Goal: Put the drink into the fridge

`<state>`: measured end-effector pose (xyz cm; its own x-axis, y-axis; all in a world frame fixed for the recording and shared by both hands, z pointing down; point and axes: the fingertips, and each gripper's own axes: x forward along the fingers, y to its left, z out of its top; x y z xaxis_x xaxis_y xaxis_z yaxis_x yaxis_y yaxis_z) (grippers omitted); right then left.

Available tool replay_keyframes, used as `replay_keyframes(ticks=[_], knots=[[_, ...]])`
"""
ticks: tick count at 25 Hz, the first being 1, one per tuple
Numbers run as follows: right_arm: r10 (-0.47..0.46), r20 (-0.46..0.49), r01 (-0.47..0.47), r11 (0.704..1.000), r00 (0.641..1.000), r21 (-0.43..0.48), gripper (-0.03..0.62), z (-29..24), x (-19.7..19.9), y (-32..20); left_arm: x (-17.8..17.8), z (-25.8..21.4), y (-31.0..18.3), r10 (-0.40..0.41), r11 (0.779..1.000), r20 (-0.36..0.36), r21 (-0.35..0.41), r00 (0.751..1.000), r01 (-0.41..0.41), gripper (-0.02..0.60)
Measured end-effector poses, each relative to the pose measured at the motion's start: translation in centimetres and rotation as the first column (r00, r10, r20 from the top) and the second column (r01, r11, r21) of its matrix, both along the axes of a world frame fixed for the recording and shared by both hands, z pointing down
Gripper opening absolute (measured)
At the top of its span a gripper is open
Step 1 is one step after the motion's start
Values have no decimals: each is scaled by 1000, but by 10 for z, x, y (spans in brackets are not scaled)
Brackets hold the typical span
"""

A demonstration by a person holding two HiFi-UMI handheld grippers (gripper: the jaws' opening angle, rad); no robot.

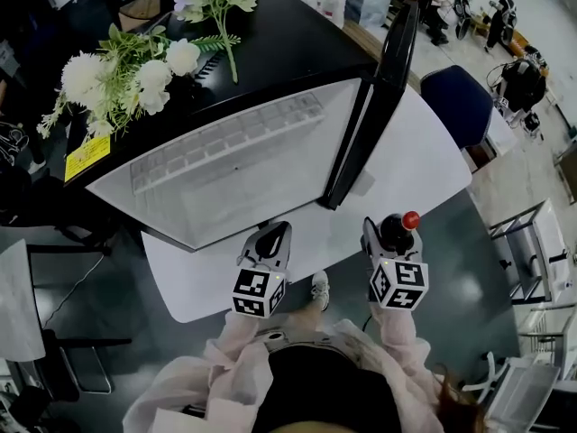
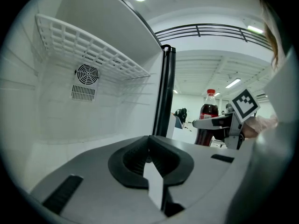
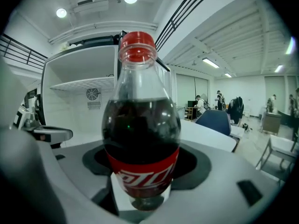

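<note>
The right gripper (image 3: 140,192) has its 2 jaws spread wide and pressed against the lower body of the drink (image 3: 141,125), a clear bottle of dark cola with a red label and a red cap (image 3: 138,45). The bottle stands upright in the grip, in the air in front of the open fridge (image 1: 225,165) and not yet inside it. Its base is lost in the dark recess between the jaws, and the label's print is cut off at the lower edge. In the head view only the bottle's shoulder and cap show past the gripper's body.

The left gripper (image 2: 154,174) has its jaws brought together with nothing between them. It points into the fridge's white interior, just to the left of the right gripper.

Each gripper carries a marker cube (image 1: 259,293) at its rear, and pale pink sleeves (image 1: 236,345) lead back from them. The hands themselves are covered.

Inside the fridge, 1 white wire shelf (image 2: 93,50) hangs high up, with a round fan grille (image 2: 87,73) on the back wall beneath it. The lower part of the cabinet is cut off in every view. The black door (image 1: 383,88) stands swung open on the right and is seen edge-on. White flowers (image 1: 126,75) lie on the fridge's black top. A white table (image 1: 424,152) and a blue chair (image 1: 458,102) lie beyond the door. Figures further back are too small to make out.
</note>
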<state>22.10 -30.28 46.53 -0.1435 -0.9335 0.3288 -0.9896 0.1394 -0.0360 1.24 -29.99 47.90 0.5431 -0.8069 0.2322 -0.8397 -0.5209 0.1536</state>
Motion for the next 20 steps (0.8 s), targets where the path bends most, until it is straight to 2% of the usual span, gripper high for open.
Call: replay_keyframes(ticks=[11, 20], knots=[[-64, -9, 64, 998, 998, 3, 310, -7, -28, 15, -17, -4, 8, -32, 999, 0, 13, 999, 32, 9], [-186, 3, 186, 982, 983, 13, 310, -13, -79, 10, -55, -9, 11, -124, 992, 22, 35, 992, 123, 9]])
